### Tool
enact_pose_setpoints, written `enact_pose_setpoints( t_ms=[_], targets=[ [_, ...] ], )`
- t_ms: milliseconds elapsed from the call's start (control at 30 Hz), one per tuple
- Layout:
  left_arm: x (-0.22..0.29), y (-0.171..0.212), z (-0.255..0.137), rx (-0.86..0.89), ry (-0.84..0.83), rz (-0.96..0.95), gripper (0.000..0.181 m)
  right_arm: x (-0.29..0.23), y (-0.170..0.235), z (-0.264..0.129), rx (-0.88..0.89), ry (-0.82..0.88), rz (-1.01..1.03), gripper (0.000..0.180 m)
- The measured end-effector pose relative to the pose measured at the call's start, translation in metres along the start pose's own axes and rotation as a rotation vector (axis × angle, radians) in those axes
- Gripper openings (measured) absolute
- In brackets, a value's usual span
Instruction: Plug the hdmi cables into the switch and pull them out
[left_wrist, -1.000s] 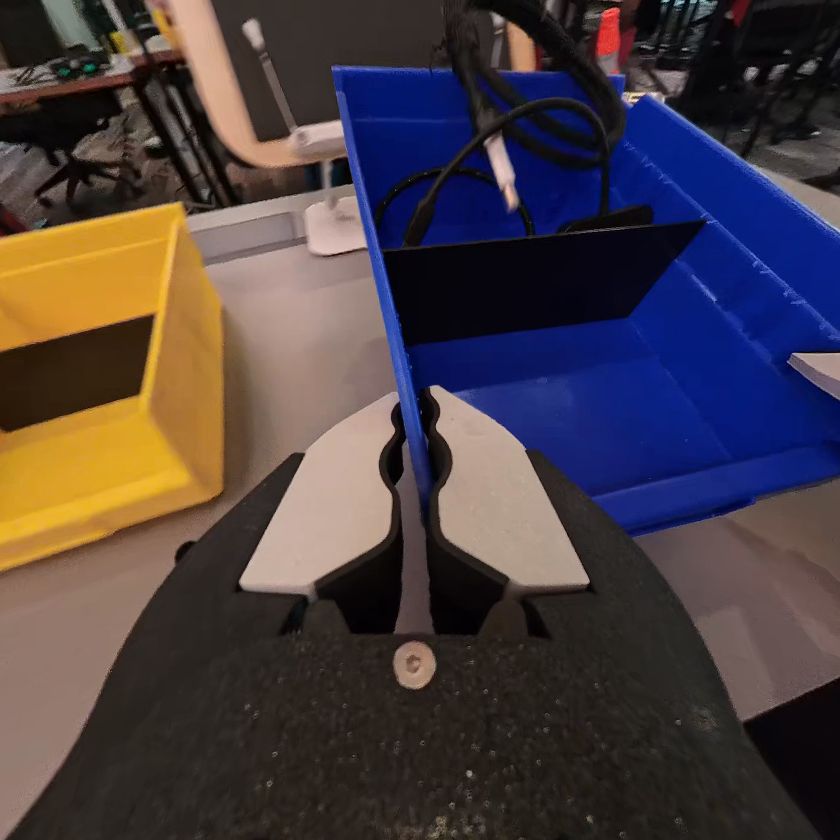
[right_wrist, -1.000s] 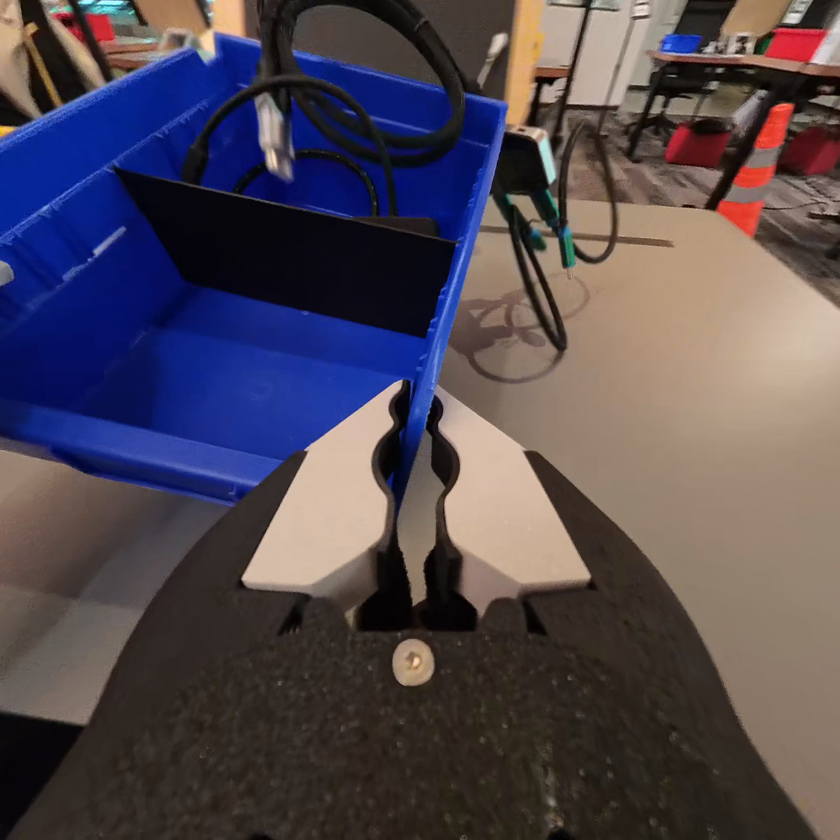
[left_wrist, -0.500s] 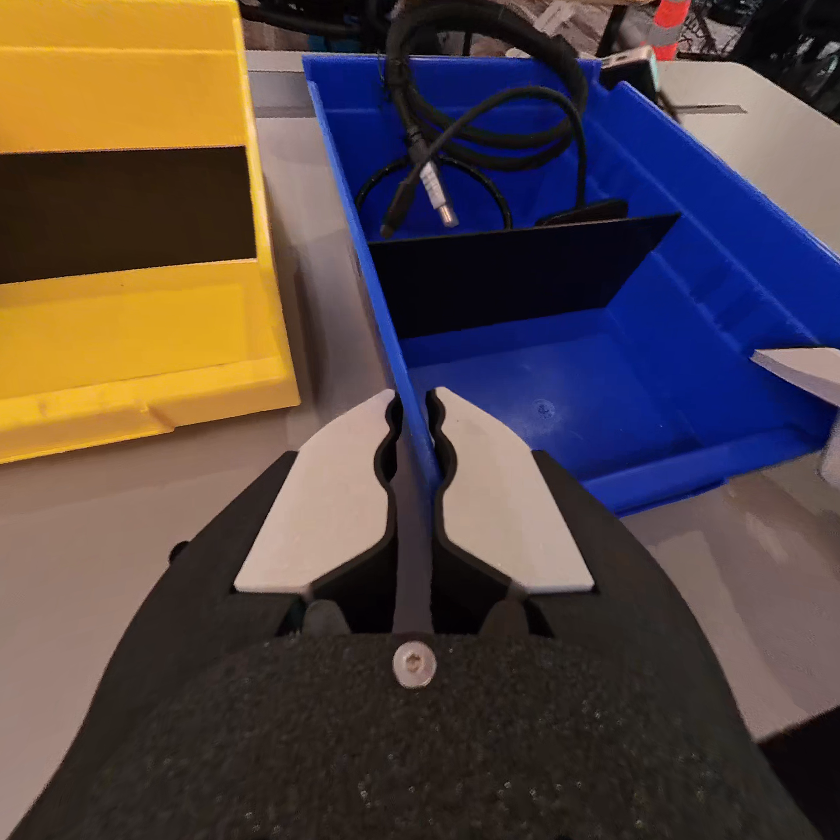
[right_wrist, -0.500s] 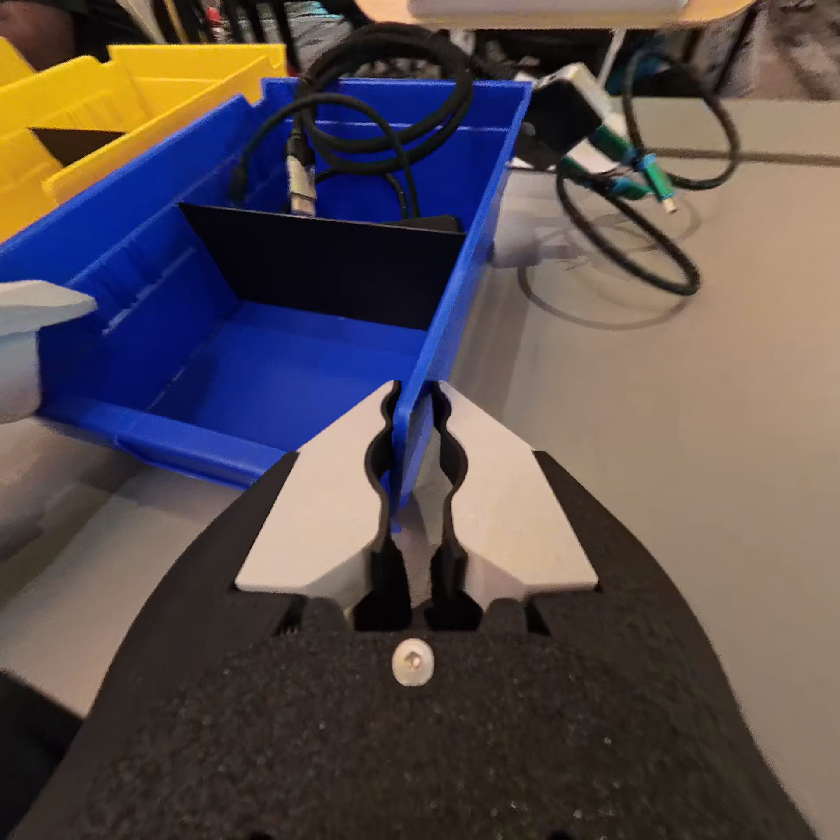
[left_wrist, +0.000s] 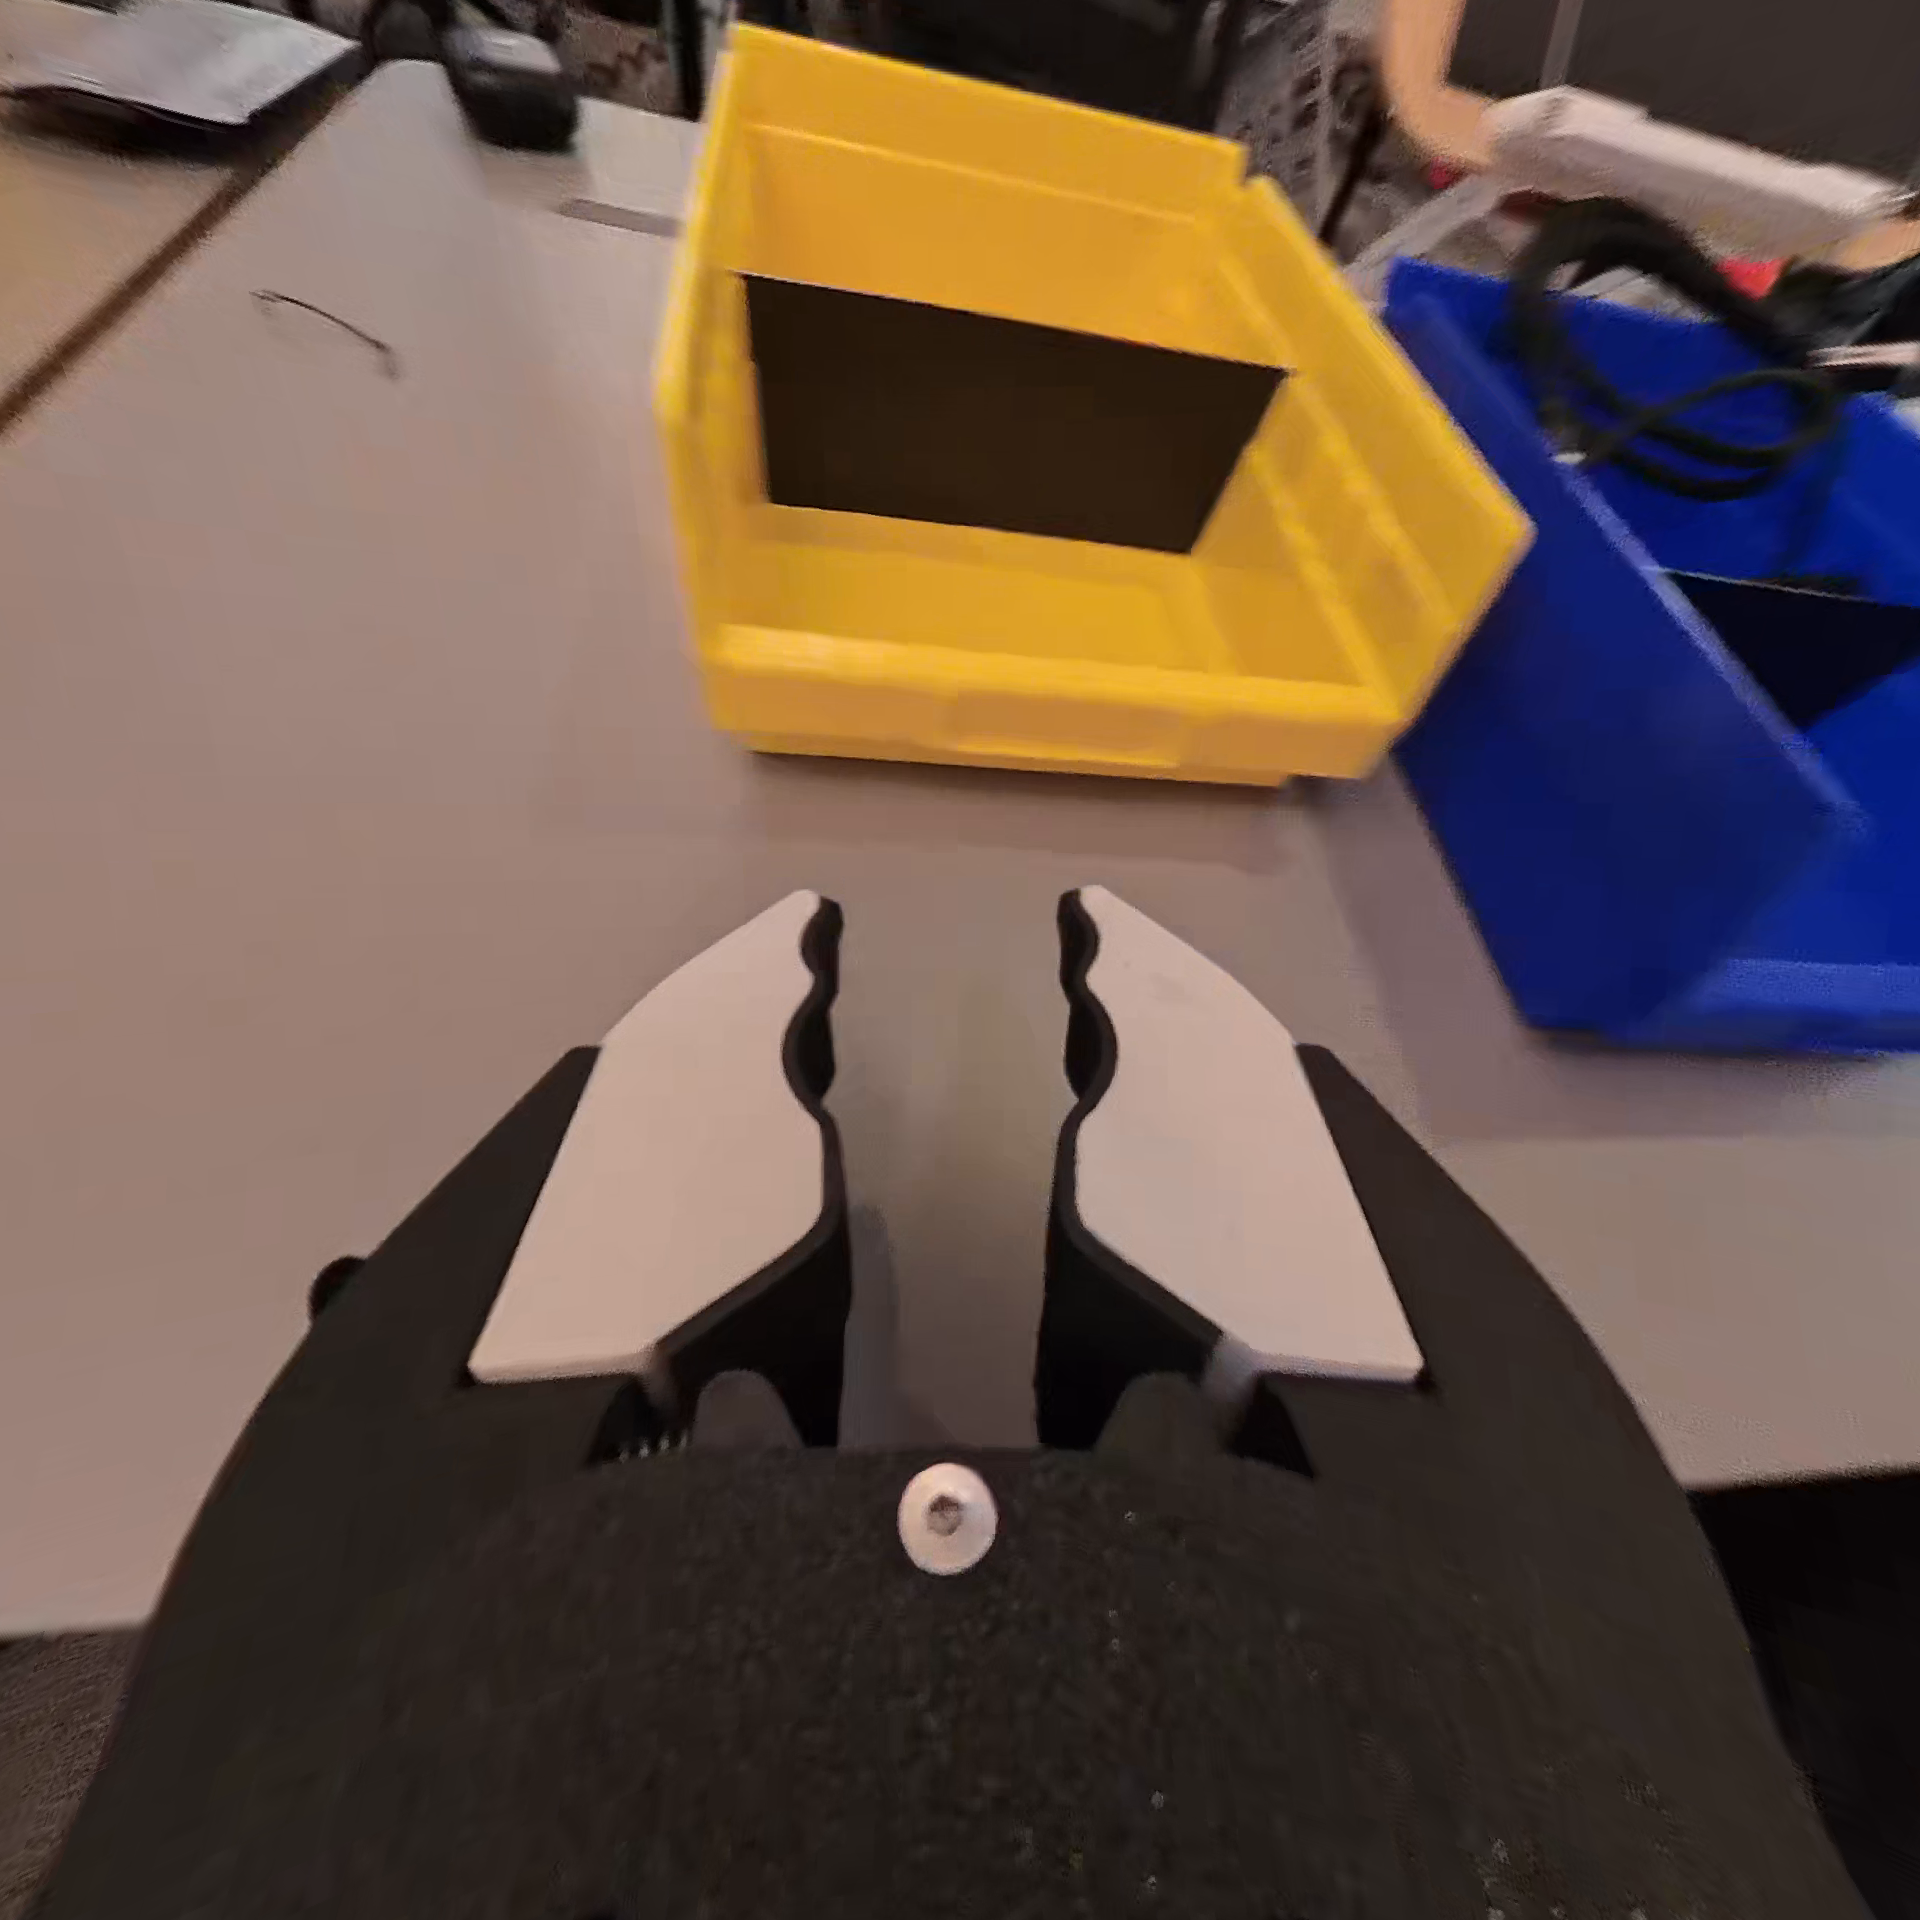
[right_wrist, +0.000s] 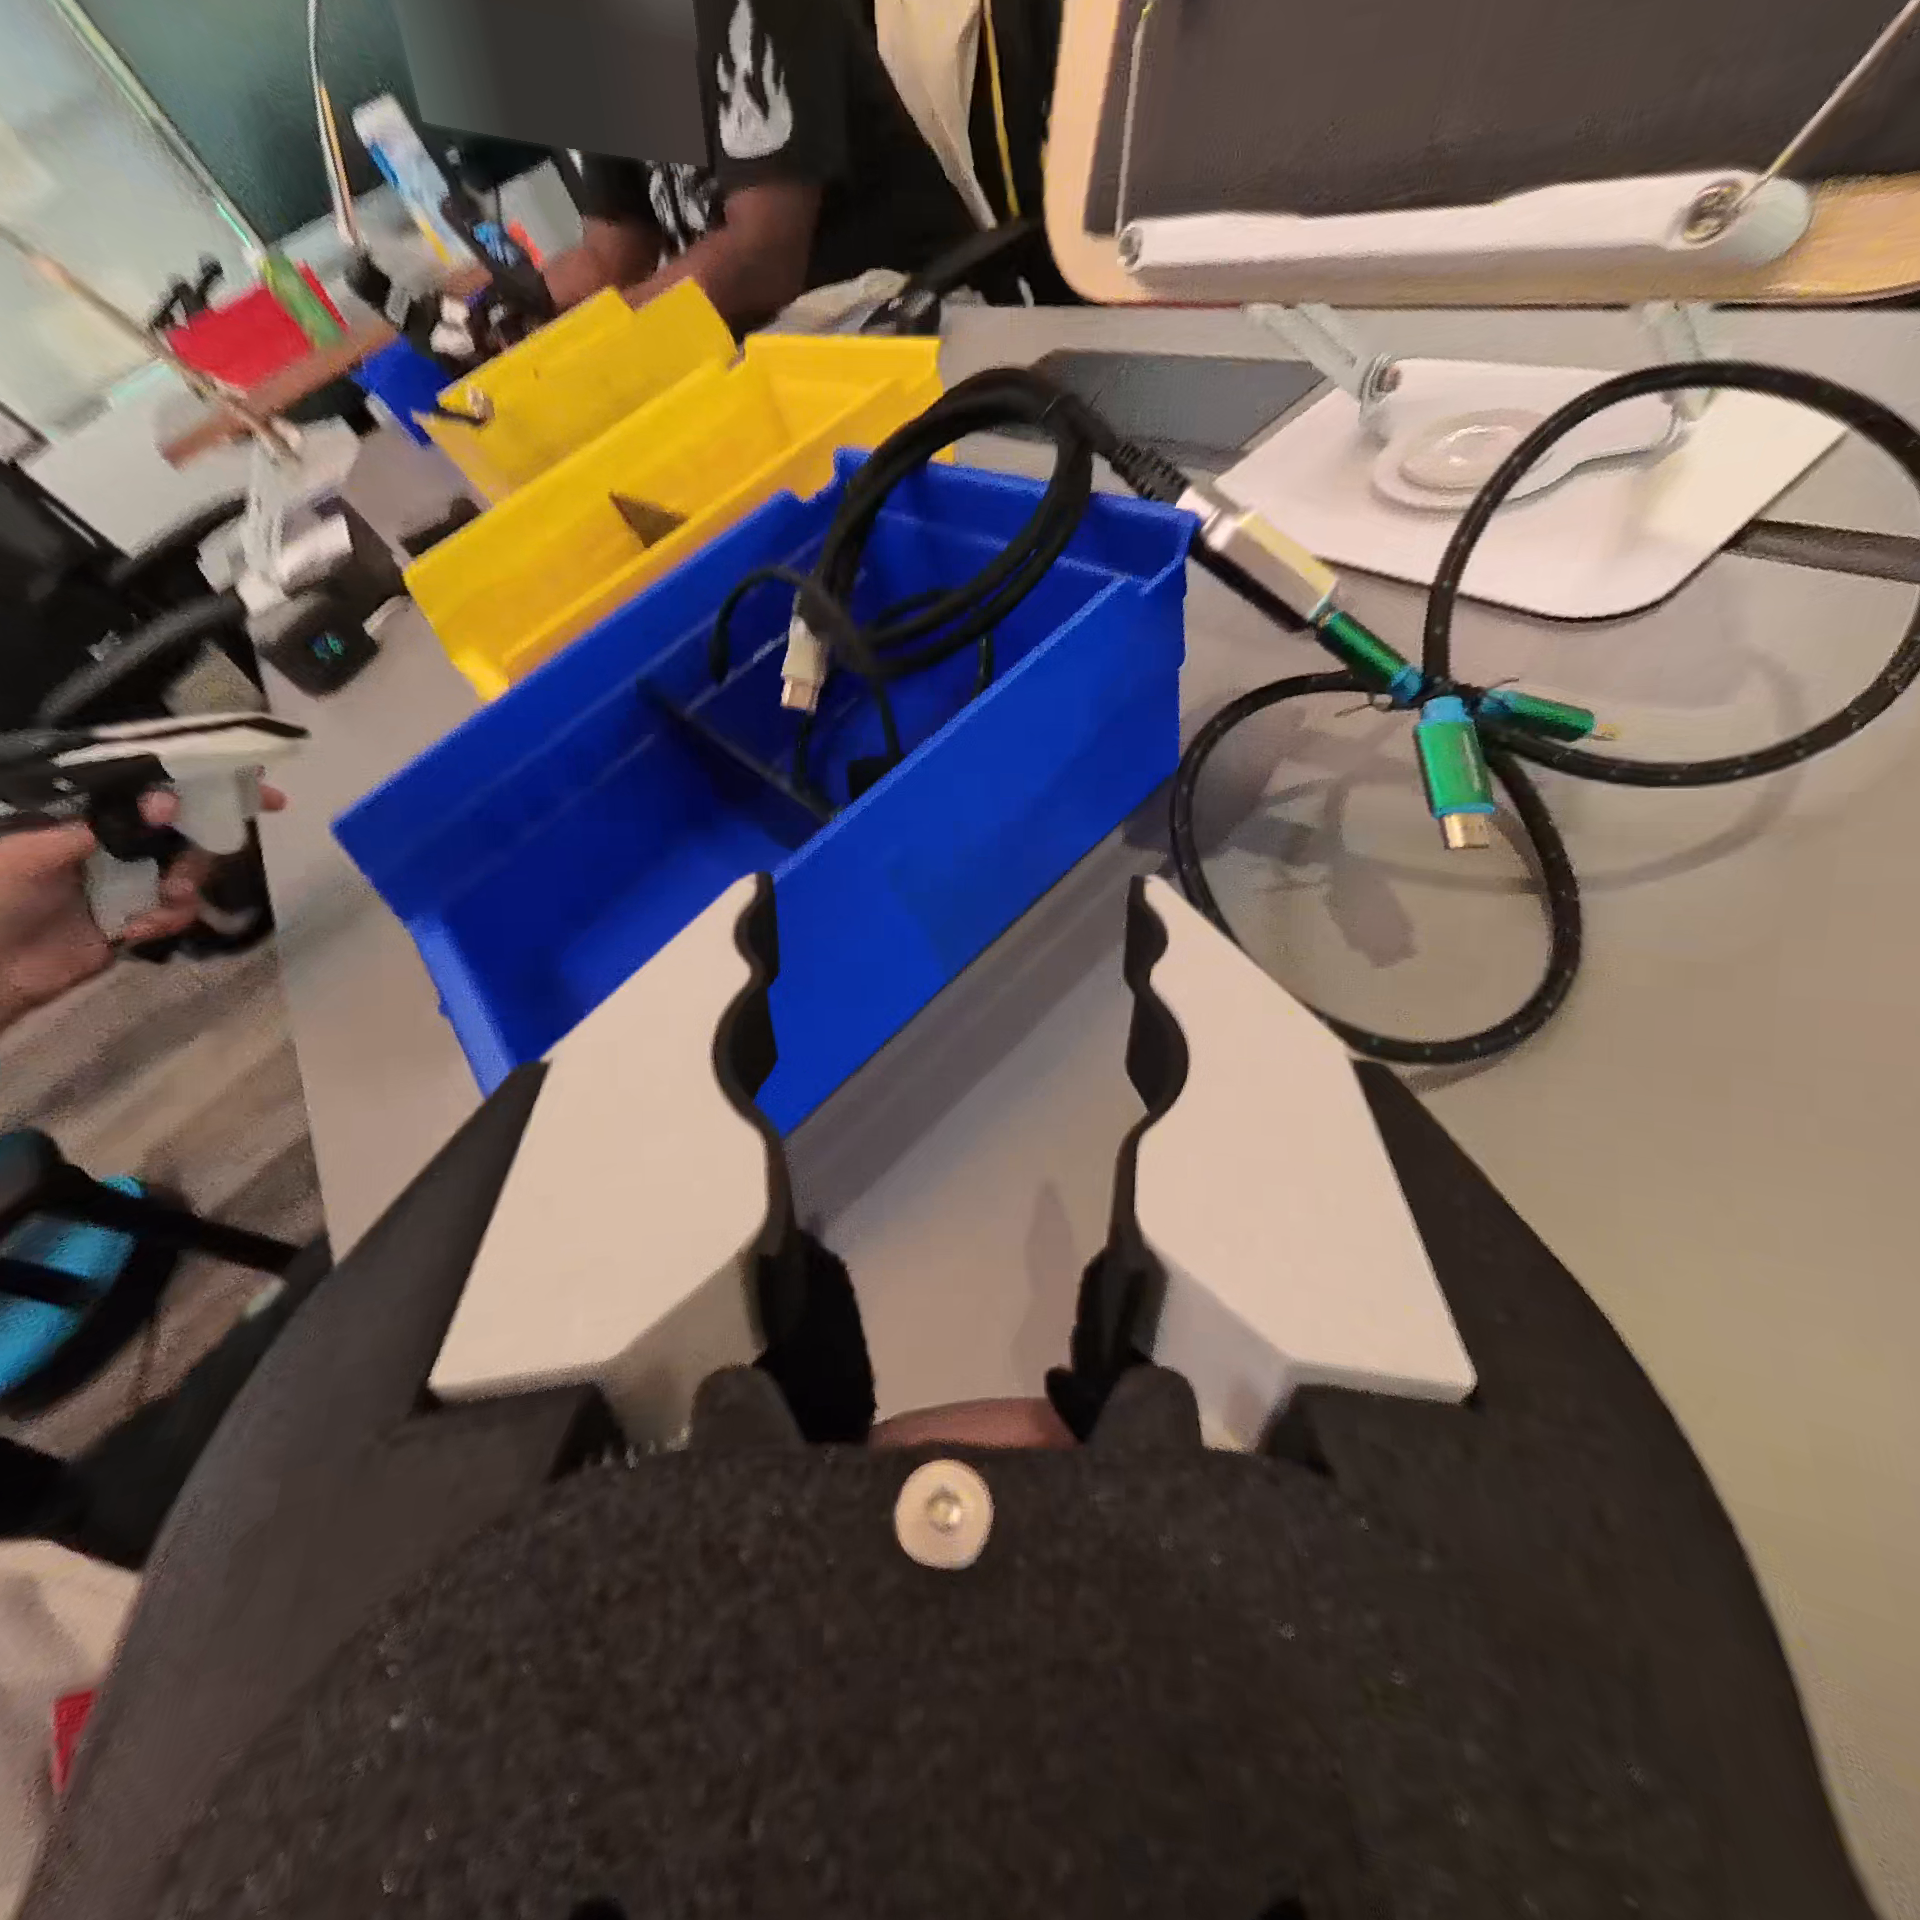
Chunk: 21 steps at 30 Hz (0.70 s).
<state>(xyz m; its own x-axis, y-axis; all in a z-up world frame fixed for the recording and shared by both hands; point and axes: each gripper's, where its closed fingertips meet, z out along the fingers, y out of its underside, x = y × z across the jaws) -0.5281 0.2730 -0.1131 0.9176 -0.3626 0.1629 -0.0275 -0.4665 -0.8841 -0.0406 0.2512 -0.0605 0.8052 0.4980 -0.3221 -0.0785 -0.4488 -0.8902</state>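
The hdmi cables (right_wrist: 1455, 774) have green metallic plugs and black braided cord, looped on the table (right_wrist: 1714, 1195) beside the blue bin's (right_wrist: 987, 831) right wall, with a silver adapter (right_wrist: 1262, 561) joined to one plug. Both are held low over the table's near edge: the left hand-held gripper (left_wrist: 948, 914) is spread apart and empty, the right hand-held gripper (right_wrist: 951, 904) spread wide and empty. The blue bin holds black cables (right_wrist: 935, 582) behind a black divider (right_wrist: 727, 753); the yellow bin (left_wrist: 1039, 665), farther left, shows only its divider
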Motion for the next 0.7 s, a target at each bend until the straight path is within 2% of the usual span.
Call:
enact_pose_setpoints(
  t_ms=[67,133,233,300,367,500,633,700],
  targets=[
    [-0.028,-0.015,0.021,-0.057,-0.042,0.043,0.058,-0.001,-0.007,0.015,0.016,-0.051,0.041,0.068],
    [-0.043,-0.03,0.047,-0.083,-0.057,0.095,0.067,-0.015,-0.006,0.033,0.002,-0.13,0.09,0.067],
    [-0.056,-0.047,0.091,-0.092,-0.068,0.118,0.063,-0.044,-0.002,0.047,-0.025,-0.252,0.14,0.067],
    [-0.065,-0.052,0.115,-0.105,-0.086,0.135,0.044,-0.06,-0.015,0.046,0.045,-0.269,0.153,0.067],
    [-0.059,-0.051,0.126,-0.12,-0.032,0.099,0.004,-0.079,-0.028,0.042,0.097,-0.24,0.097,0.067],
    [-0.055,-0.035,0.097,-0.124,-0.107,0.077,0.003,-0.143,-0.043,0.044,0.165,-0.093,-0.131,0.066],
    [-0.046,-0.002,0.034,-0.097,-0.168,0.016,0.004,-0.245,0.007,0.097,0.041,-0.154,-0.081,0.068],
    [-0.044,0.015,0.001,-0.105,-0.221,0.016,0.004,-0.277,0.042,0.128,-0.046,-0.132,-0.077,0.068]
  ],
)
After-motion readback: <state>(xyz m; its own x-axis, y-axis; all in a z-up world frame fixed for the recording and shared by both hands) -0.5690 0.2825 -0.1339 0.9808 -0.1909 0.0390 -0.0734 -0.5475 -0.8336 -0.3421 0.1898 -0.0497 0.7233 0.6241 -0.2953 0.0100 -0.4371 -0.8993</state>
